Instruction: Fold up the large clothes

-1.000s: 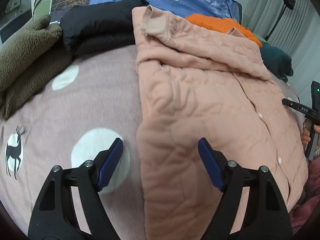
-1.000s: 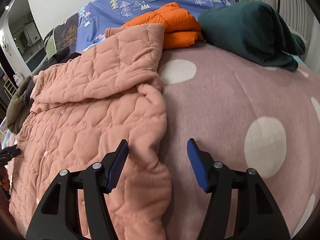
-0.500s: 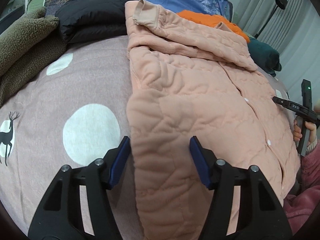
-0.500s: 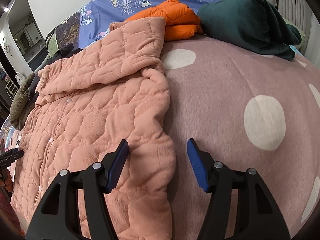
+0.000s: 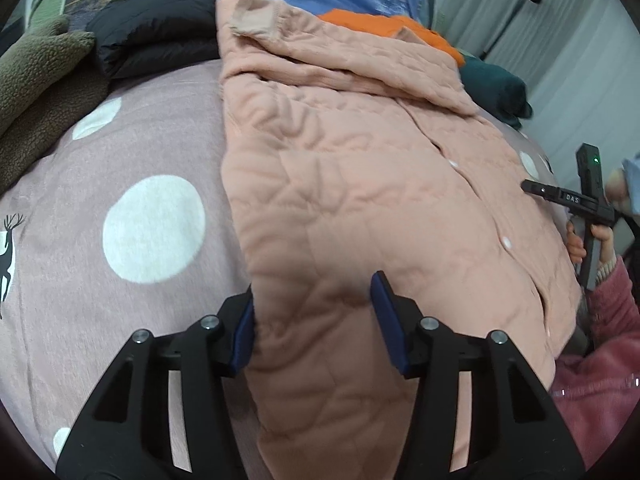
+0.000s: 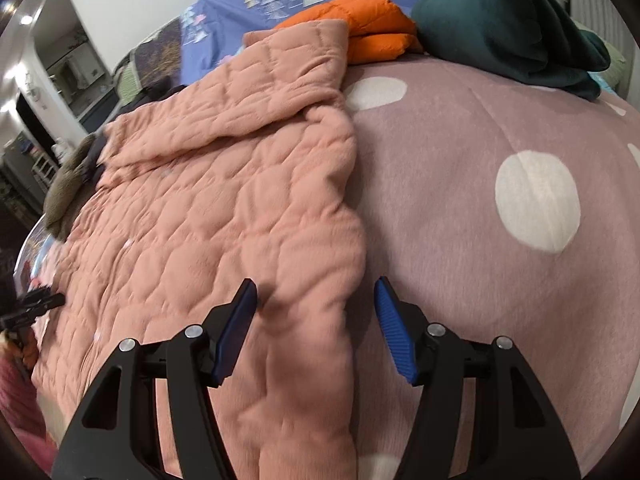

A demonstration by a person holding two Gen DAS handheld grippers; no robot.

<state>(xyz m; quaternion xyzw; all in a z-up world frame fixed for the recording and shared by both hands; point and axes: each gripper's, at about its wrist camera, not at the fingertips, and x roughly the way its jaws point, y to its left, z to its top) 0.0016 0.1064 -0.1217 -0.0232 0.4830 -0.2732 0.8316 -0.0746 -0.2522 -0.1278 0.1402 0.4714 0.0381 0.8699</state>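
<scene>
The pink quilted jacket (image 5: 360, 184) lies flat on the dotted bed cover (image 5: 152, 152), sleeves already folded across its top. Left tool (image 5: 312, 328) has just been closing over the jacket's left hem edge, pads not yet pinching. Right tool (image 6: 316, 320) straddles the opposite edge, apart. Folding the body looks still to come.

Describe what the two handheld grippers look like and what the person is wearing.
Both the left gripper and right gripper have black angular plastic frames, silver rivets and ribbed blue pads on the jaws. The person wears a fuzzy pink sleeve.
</scene>
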